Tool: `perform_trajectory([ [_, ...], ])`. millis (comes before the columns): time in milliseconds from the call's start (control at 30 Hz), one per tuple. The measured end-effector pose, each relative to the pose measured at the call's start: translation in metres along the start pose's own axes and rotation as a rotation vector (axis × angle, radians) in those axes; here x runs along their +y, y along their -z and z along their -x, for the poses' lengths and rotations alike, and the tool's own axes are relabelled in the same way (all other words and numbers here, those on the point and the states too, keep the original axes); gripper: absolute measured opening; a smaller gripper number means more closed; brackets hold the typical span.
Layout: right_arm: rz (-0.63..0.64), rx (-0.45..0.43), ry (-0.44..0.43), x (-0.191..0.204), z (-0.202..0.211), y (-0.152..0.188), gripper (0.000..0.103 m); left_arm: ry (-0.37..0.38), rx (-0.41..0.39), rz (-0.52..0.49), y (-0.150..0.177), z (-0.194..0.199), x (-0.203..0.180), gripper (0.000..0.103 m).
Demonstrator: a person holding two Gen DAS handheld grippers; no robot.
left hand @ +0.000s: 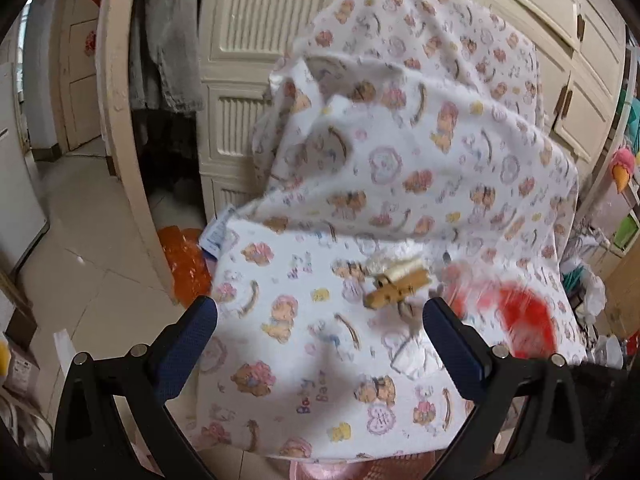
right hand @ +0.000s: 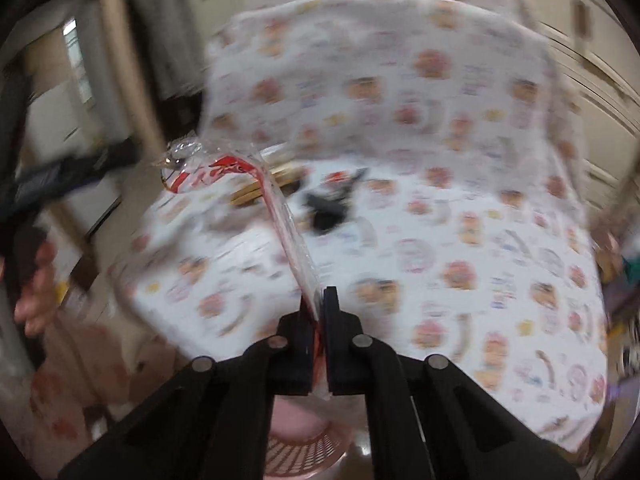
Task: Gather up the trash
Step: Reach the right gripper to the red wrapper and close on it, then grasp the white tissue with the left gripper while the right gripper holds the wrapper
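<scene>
A chair draped in a white cartoon-print blanket [left hand: 280, 360] fills both views. On its seat lie a wooden clip [left hand: 400, 284], a small crumpled white paper [left hand: 416, 354] and a black item [right hand: 332, 204]. My right gripper [right hand: 320, 300] is shut on a clear and red plastic wrapper [right hand: 280, 216], which trails up and to the left from the jaws. In the left wrist view the same wrapper [left hand: 524, 320] shows as a red blur at the seat's right. My left gripper [left hand: 320, 308] hovers open over the seat, blue pads wide apart, nothing between them.
A pink slotted basket [right hand: 304, 448] sits below the seat's front edge. An orange bag [left hand: 184, 264] lies on the tiled floor to the left. Cream cabinet doors [left hand: 248, 40] stand behind. A person's hand [right hand: 36, 292] is at the far left. Clutter lines the right side.
</scene>
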State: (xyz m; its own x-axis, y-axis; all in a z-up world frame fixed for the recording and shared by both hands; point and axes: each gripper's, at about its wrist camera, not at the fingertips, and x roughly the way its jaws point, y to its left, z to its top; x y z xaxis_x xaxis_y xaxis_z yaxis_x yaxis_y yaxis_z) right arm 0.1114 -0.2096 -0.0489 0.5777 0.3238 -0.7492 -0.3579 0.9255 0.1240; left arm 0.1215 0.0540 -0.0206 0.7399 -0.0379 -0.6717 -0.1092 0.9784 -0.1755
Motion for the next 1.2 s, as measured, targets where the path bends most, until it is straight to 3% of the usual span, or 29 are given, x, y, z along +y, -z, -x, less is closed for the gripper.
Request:
perform_trajectory([
  [133, -0.074, 0.009, 0.052, -0.02, 0.0, -0.004, 0.003, 0.04, 0.062, -0.065, 0.013, -0.015, -0.021, 0.096],
  [267, -0.106, 0.009, 0.052, -0.027, -0.003, -0.009, 0.003, 0.121, 0.146, -0.131, 0.026, -0.034, -0.049, 0.073],
  [367, -0.1, 0.004, 0.047, -0.025, -0.003, -0.01, 0.003, 0.142, 0.193, -0.17, 0.033, -0.046, -0.065, 0.059],
  [567, -0.099, -0.007, 0.049, -0.024, -0.004, -0.014, 0.003, 0.165, 0.268, -0.181, 0.041, -0.07, -0.08, 0.062],
  [667, -0.104, -0.003, 0.047, -0.026, -0.007, -0.016, 0.003, 0.141, 0.259, -0.208, 0.044, -0.076, -0.087, 0.058],
  [733, -0.11, 0.0, 0.05, -0.027, -0.009, -0.016, 0.003, 0.131, 0.257, -0.252, 0.046, -0.076, -0.093, 0.034],
  [767, -0.113, 0.0, 0.05, -0.027, -0.009, -0.016, 0.003, 0.124, 0.258, -0.275, 0.047, -0.075, -0.096, 0.016],
  [800, -0.114, 0.001, 0.049, -0.028, -0.009, -0.016, 0.003, 0.124, 0.262, -0.283, 0.048, -0.074, -0.097, 0.006],
  [1000, -0.106, -0.008, 0.056, -0.027, -0.007, -0.015, 0.003, 0.15, 0.249, -0.247, 0.045, -0.062, -0.089, 0.004],
  [1200, -0.12, -0.012, 0.059, -0.027, -0.001, -0.012, 0.004, 0.175, 0.209, -0.192, 0.036, -0.024, -0.073, 0.004],
])
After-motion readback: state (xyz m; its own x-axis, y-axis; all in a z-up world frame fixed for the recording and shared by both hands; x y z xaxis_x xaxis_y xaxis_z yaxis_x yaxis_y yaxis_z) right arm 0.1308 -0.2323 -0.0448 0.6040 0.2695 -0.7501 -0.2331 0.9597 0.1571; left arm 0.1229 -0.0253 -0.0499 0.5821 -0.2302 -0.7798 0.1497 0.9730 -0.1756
